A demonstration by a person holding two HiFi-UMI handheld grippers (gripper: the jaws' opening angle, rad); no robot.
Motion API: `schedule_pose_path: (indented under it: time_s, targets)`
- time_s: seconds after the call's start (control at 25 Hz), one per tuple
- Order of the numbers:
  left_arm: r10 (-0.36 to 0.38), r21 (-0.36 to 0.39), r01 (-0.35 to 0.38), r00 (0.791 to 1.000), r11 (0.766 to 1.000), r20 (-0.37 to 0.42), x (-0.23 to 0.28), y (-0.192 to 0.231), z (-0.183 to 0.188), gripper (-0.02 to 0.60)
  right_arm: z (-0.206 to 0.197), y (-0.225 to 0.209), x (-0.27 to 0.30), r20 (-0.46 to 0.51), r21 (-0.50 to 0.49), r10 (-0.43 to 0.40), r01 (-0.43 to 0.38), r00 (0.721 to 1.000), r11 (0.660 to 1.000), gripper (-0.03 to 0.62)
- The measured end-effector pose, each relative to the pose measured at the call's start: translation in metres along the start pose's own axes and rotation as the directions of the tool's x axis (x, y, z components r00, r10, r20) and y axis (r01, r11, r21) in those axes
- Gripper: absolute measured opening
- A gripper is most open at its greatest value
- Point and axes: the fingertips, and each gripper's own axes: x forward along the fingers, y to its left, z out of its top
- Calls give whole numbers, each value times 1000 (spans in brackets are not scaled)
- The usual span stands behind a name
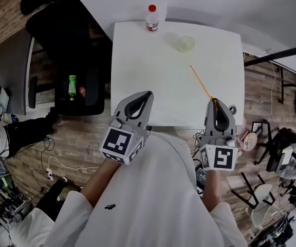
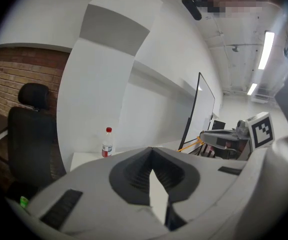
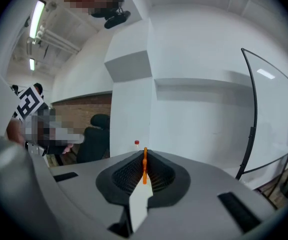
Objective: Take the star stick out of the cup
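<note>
Jaws on the right gripper are pinched nearly together on the star stick. The thin orange shaft shows upright between the pads in the right gripper view. A narrow grip suits so slender a thing, since anything looser would let it swing. Jaws on the left gripper are drawn together with nothing between them, so that hand looks idle, parked out of the way.

Working down in size, the white table fills the middle of the head view. Both grippers hang over its near edge, the left at about 7 o'clock and the right at about 5 o'clock. A black office chair stands off the table at 10 o'clock. A small bottle with a red cap sits at 12 o'clock on the far edge, clear of the work. The clear cup stands at about 1 o'clock, upright and with nothing in it.

From the right jaws the stick slants toward 11 o'clock. Its far tip stops near the cup but apart from it. The star on it cannot be made out. Judging by that gap, the stick is already free of the cup, held low by one end so its length clears the rim.
</note>
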Motion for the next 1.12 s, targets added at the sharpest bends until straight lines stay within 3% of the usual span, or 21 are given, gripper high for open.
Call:
schedule_pose_path:
  time_s: [0.4,1.12]
  targets:
    - [34,9,-34,999,999,33,-11,20,10,14,0,6,2,36,100,-50,46,998,994,18]
    - [13,4,-13,999,1000,45,-3,18,19,14,1,10,3,4,69,27,-28,1000,997,18]
